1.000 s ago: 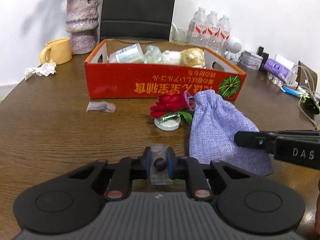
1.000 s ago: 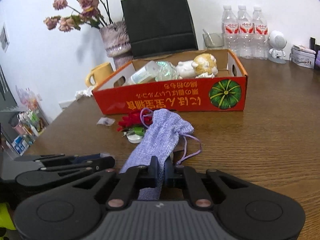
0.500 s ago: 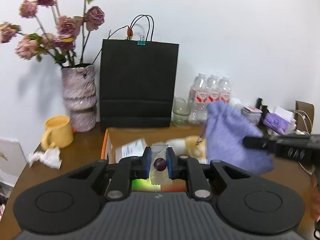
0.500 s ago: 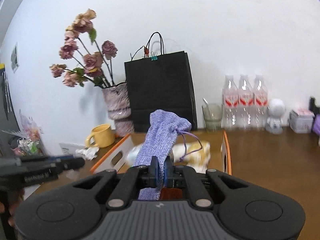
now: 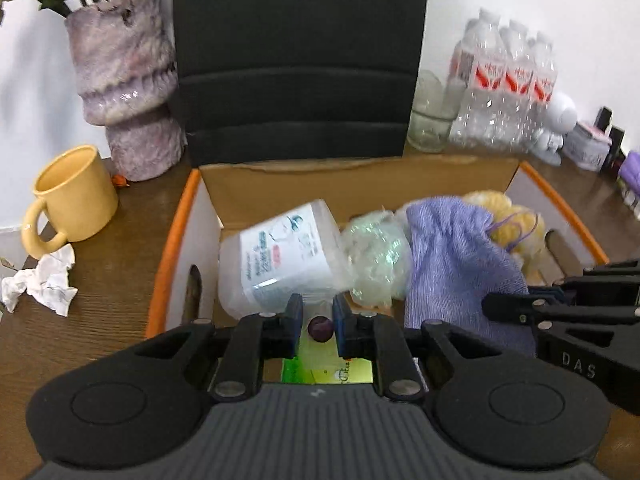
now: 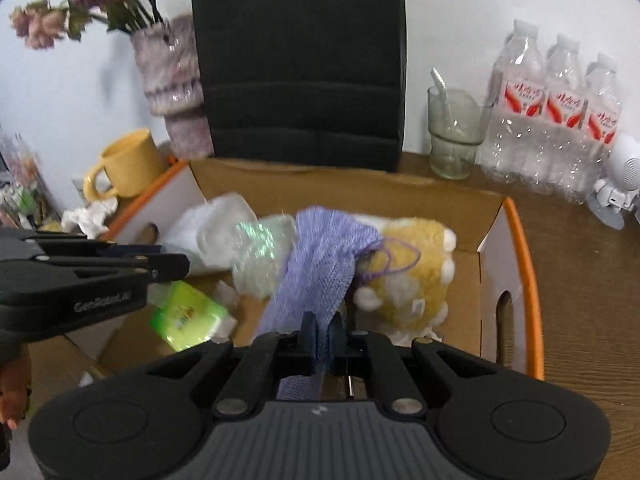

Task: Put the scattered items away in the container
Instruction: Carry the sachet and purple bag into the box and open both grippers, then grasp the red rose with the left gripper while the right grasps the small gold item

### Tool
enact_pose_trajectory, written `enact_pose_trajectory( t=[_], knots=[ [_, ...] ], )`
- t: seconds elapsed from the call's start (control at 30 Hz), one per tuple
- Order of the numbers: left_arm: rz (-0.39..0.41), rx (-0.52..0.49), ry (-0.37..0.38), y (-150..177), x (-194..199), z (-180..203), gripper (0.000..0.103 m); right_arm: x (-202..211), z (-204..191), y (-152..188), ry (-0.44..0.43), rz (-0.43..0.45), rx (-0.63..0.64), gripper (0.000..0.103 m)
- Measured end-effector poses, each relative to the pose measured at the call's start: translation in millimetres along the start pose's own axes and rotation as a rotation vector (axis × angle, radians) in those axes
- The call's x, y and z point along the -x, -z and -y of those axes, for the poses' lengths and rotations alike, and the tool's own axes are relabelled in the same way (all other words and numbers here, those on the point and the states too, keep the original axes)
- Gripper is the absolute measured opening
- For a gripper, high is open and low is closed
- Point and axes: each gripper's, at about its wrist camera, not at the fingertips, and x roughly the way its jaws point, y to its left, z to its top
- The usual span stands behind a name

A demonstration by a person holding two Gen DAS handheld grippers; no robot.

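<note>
My left gripper (image 5: pixel 318 316) is shut on a small clear packet with a dark round sweet (image 5: pixel 320 327) and hangs over the near left part of the orange-rimmed cardboard box (image 5: pixel 172 240). My right gripper (image 6: pixel 323 332) is shut on a purple cloth pouch (image 6: pixel 320 268), which dangles over the box (image 6: pixel 524 264) middle. Inside lie a labelled plastic bottle (image 5: pixel 288 256), a crinkled shiny wrapper (image 5: pixel 376 256), a yellow plush toy (image 6: pixel 408 276) and a green packet (image 6: pixel 188 316). The right gripper (image 5: pixel 492 307) shows side-on at the right of the left wrist view, with the pouch (image 5: pixel 460 264) beside it. The left gripper (image 6: pixel 182 266) reaches in from the left.
A black paper bag (image 5: pixel 296 60) stands right behind the box. To the left are a purple vase (image 5: pixel 128 84), a yellow mug (image 5: pixel 72 196) and crumpled tissue (image 5: pixel 44 284). At the right stand a glass (image 6: pixel 452 136), water bottles (image 6: pixel 556 120) and a small white figure (image 6: pixel 616 184).
Both grippers have lifted off the table and swung forward over the box, carrying the packet and the pouch. Both views now look down into the box.
</note>
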Motion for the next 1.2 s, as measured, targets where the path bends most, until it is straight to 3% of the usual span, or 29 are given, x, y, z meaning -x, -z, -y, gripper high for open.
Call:
enact_pose_trajectory(
  t=[0.1,0.13,0.17,0.2,0.23,0.27,0.4,0.43,0.47,0.53,0.67,0.9,1.2],
  knots=[
    [-0.012,-0.006,-0.003,4,-4,3,0.021,-6,1,3,0.003,-0.015,-0.006,0.009],
    [-0.014,-0.005,-0.005,5,-4,3,0.032,-7,1,3,0.007,-0.021,-0.009,0.014],
    [-0.014,-0.004,-0.008,5,-4,4,0.052,-9,2,2,0.009,-0.030,-0.012,0.016],
    [-0.011,-0.004,-0.010,6,-2,4,0.061,-10,4,2,0.011,-0.039,-0.014,0.021],
    [-0.004,-0.007,-0.010,6,0,5,0.073,-11,4,1,0.015,-0.051,-0.017,0.037],
    [0.005,-0.009,-0.011,7,4,5,0.078,-11,5,1,0.021,-0.063,-0.023,0.054],
    [0.059,-0.003,-0.029,9,30,0,0.099,10,4,3,0.016,-0.040,-0.026,0.066],
    [0.078,0.004,-0.031,10,37,-3,0.103,18,3,4,0.020,-0.025,-0.027,0.074],
    [0.096,0.011,-0.025,12,45,-5,0.103,28,3,5,0.024,-0.008,-0.027,0.084],
    [0.121,0.024,-0.010,17,63,-9,0.103,47,1,8,0.028,0.024,-0.024,0.093],
    [0.185,0.037,0.005,32,102,-14,0.103,85,-6,22,0.021,0.083,-0.014,0.098],
    [0.277,0.038,0.016,100,163,-27,0.103,150,-23,80,-0.002,0.173,0.028,0.099],
    [0.209,0.122,0.004,199,186,-47,0.103,174,-57,186,-0.005,0.141,0.045,0.094]
  ],
)
